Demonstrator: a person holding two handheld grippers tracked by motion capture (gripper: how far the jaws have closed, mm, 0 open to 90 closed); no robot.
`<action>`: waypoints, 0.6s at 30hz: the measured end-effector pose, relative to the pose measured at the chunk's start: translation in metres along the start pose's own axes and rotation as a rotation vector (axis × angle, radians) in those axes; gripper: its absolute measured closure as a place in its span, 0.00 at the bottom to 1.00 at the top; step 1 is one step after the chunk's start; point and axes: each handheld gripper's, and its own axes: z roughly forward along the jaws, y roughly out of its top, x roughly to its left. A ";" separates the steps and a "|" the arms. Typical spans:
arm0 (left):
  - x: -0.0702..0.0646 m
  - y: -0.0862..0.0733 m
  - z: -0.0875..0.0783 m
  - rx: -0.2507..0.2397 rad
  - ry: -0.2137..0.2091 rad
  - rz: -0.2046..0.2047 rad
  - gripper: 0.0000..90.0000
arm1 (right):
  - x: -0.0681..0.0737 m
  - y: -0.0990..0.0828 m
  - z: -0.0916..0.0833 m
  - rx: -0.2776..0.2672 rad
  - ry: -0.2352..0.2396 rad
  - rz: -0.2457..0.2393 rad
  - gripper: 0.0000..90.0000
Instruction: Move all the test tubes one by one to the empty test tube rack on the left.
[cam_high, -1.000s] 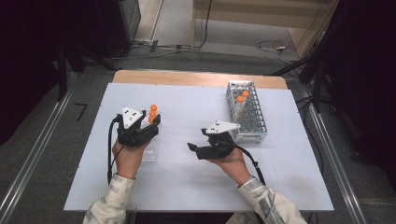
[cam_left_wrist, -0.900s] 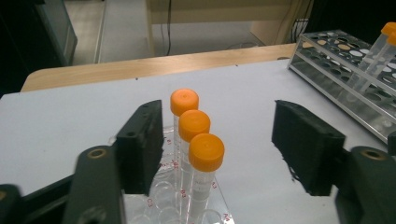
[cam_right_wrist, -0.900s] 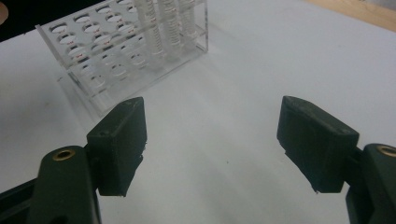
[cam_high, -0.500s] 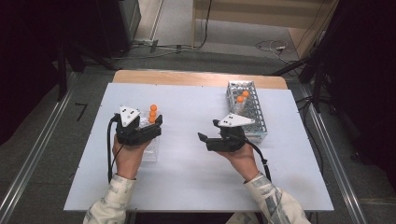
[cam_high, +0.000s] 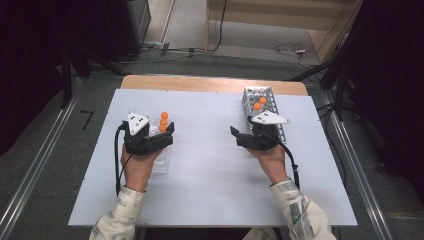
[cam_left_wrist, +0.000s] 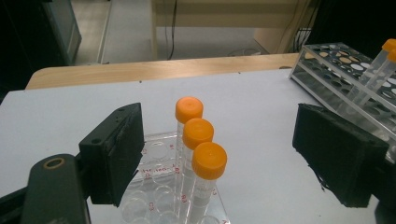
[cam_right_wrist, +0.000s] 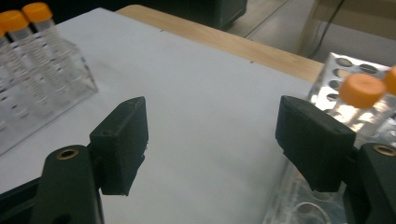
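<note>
Left gripper (cam_left_wrist: 219, 154), jaws just opened wide, is parked around three orange-capped tubes (cam_left_wrist: 200, 135) seated in the clear rack (cam_left_wrist: 154, 196) at lower centre, while the empty, open right gripper (cam_right_wrist: 210, 140) is carried toward the metal rack (cam_high: 262, 107) upper right, where another tube must be straddled and clamped.

even overhead light falls on the matte white rectangular tabletop (cam_high: 210, 165), leaving soft, faint shadows; the surrounding room sinks into dark. the right gripper view is soft and slightly blurred, its orange-capped clear plastic tubes (cam_right_wrist: 28, 42) smeared.
</note>
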 end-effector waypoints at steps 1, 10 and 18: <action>0.000 0.000 -0.001 -0.002 -0.002 -0.003 0.19 | -0.004 0.000 0.000 -0.004 -0.008 0.013 0.28; 0.003 0.003 -0.003 -0.022 0.006 -0.014 0.17 | -0.037 0.000 0.008 0.018 -0.098 0.079 0.30; 0.001 0.003 -0.004 -0.024 0.004 -0.007 0.17 | -0.051 -0.001 0.019 0.042 -0.128 0.089 0.37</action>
